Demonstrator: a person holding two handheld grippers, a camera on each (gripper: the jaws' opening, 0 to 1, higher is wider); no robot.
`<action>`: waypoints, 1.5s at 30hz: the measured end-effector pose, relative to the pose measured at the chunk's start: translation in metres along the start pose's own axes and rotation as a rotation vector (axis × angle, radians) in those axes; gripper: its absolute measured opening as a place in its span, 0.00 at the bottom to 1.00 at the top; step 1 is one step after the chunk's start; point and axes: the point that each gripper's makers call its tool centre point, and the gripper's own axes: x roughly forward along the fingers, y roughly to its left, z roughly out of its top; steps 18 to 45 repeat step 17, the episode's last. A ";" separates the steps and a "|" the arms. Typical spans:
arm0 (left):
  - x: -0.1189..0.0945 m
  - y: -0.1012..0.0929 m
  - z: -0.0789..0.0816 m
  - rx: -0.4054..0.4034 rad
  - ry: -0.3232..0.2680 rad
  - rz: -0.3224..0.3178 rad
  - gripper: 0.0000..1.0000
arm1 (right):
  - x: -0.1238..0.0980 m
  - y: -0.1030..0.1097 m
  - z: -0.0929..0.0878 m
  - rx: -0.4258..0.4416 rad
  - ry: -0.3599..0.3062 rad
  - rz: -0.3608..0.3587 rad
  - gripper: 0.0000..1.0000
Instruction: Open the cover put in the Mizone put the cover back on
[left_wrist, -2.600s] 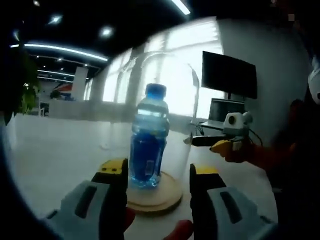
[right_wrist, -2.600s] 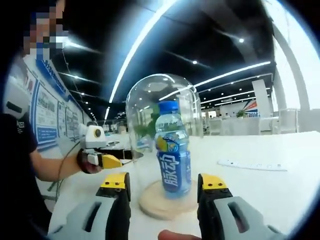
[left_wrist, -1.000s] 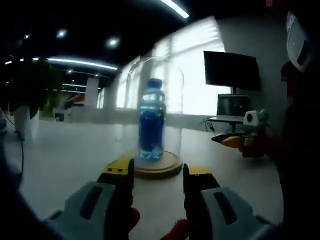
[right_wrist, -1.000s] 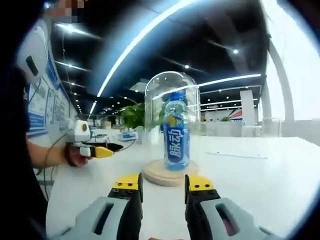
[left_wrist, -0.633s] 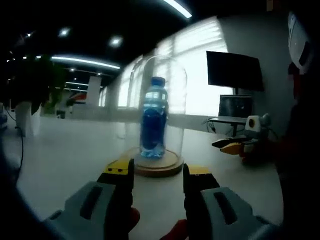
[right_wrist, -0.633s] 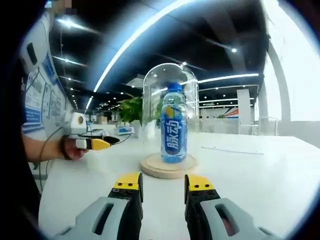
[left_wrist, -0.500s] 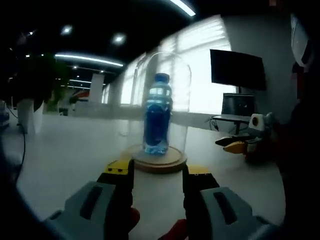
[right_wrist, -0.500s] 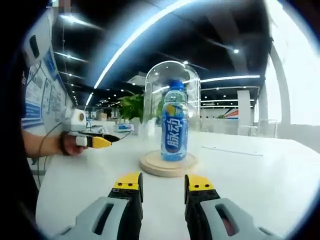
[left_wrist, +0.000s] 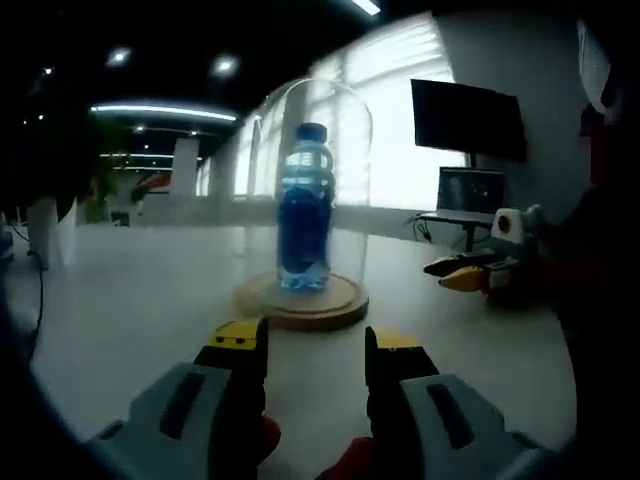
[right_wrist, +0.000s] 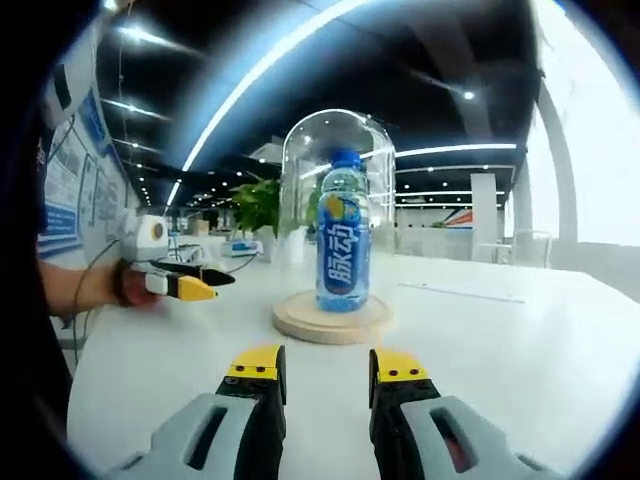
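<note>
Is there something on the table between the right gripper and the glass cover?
Nothing visible does. In the right gripper view, bare white table lies between the right gripper and the glass cover, which sits on its wooden base over the bottle. The left gripper is off to one side.

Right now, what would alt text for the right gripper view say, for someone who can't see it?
A blue Mizone bottle stands upright on a round wooden base under a clear glass dome on a white table. The right gripper sits low in front, its yellow-tipped jaws slightly apart and empty. The left gripper, held in a hand, shows at the left.
</note>
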 end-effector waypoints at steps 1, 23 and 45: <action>0.000 0.000 -0.001 -0.001 0.004 0.003 0.31 | 0.000 0.000 -0.001 0.003 0.006 0.002 0.25; 0.002 0.003 -0.009 0.029 0.042 0.011 0.31 | 0.001 0.000 -0.003 0.041 0.015 0.017 0.25; 0.002 0.003 -0.009 0.029 0.042 0.011 0.31 | 0.001 0.000 -0.003 0.041 0.015 0.017 0.25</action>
